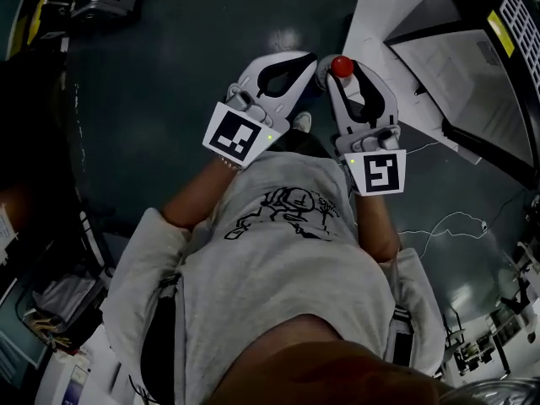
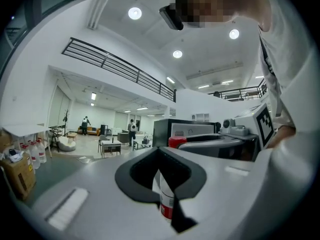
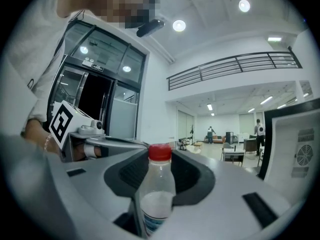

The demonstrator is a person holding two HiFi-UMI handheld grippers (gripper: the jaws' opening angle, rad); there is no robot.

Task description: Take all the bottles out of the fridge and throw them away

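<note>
In the head view both grippers are held close together in front of the person's grey shirt, pointing away from the body. My right gripper point(image 1: 336, 67) is shut on a clear plastic bottle point(image 3: 156, 196) with a red cap point(image 1: 341, 66), which stands upright between the dark pads. My left gripper point(image 1: 305, 61) has its jaw tips together. In the left gripper view a white bottle with a red label point(image 2: 167, 200) shows in the slot between the pads near the jaw base. The red cap point(image 2: 176, 142) of the other bottle shows just to the right.
A white slab and a dark box-like unit point(image 1: 472, 57) lie at the head view's upper right. Cables point(image 1: 447, 222) run over the dark floor. A black cabinet point(image 2: 170, 129) stands ahead. A carton with bottles point(image 2: 20, 166) sits at the left. Far off are people and tables.
</note>
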